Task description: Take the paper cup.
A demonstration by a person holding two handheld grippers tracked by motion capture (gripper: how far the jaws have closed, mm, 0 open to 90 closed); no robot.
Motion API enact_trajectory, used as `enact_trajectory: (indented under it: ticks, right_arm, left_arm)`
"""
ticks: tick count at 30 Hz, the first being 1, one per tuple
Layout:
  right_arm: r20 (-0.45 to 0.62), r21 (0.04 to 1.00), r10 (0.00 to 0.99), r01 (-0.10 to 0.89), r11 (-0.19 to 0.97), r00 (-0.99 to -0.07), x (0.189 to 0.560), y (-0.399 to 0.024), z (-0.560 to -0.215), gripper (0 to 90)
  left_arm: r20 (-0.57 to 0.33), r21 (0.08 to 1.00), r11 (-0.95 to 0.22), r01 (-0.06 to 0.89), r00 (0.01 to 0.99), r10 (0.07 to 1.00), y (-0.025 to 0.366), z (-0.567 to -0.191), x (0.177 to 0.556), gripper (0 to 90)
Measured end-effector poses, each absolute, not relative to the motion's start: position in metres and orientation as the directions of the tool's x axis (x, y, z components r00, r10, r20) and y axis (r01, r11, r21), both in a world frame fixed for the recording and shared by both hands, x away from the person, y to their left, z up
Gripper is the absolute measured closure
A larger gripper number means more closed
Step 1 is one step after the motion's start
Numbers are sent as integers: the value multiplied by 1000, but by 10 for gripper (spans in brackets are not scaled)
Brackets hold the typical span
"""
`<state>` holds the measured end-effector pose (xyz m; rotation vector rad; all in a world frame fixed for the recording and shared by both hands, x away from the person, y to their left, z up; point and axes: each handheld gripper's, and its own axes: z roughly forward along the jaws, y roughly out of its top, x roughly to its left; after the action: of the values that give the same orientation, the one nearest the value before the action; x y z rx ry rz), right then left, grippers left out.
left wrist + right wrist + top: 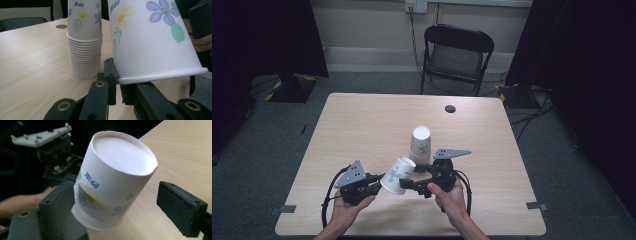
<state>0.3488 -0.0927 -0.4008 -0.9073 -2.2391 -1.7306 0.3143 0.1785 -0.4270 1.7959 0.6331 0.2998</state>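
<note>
A white paper cup with a flower print (pixel 398 175) hangs upside down and tilted just above the table, its flat base up (pixel 123 155). My left gripper (pixel 379 186) is shut on the cup's rolled rim (pixel 160 75), one jaw inside and one outside. On the other side of the cup, my right gripper (pixel 408 184) is open; its jaws stand on either side of the cup body, and the right pad (pixel 181 208) is well clear of it. A stack of several matching cups (pixel 420 144) stands upside down on the table just behind (pixel 85 57).
The light wooden table (pixel 362 125) has a small dark round disc (pixel 450 108) near its far edge. A black folding chair (pixel 457 55) stands beyond the table, with cables on the floor around it. Both hands come in over the table's near edge.
</note>
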Motion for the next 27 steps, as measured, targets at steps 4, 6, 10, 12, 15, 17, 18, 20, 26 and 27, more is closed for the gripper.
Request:
enact_trajectory:
  ticks: [4,6,10,12,15,17,18,20,26,27]
  right_arm:
    - [394,855,417,493,162,-819,346,-96,-394,147]
    - [364,872,429,465,155,-827,345,-101,-389,157]
    - [262,900,463,387,199,-847,340,-109,-381,174]
    - [247,903,463,376,209,-851,339,-110,-381,192]
    - [192,912,463,331,240,-865,335,-112,-379,221]
    - [152,915,469,303,265,-870,334,-114,-377,232]
    - [141,916,466,293,273,-874,334,-114,-376,246]
    - [121,924,456,268,274,-882,333,-117,-372,252]
    - [88,929,418,226,293,-904,328,-115,-372,309]
    - [86,927,408,223,302,-909,327,-113,-374,318]
  left_arm:
    - [-118,937,-211,277,822,557,179,-425,318,851]
    - [-124,931,-221,290,823,555,180,-426,319,851]
    - [-119,920,-250,303,822,557,179,-428,318,852]
    - [-123,917,-255,307,825,551,178,-429,319,851]
    - [-119,910,-275,310,831,543,177,-430,320,851]
    - [-123,904,-283,319,831,542,176,-431,320,851]
    - [-125,901,-289,323,832,540,176,-432,321,851]
    - [-130,890,-304,339,829,544,175,-434,322,851]
    - [-149,857,-346,381,828,541,173,-442,327,850]
    - [-148,854,-353,382,828,541,172,-442,328,850]
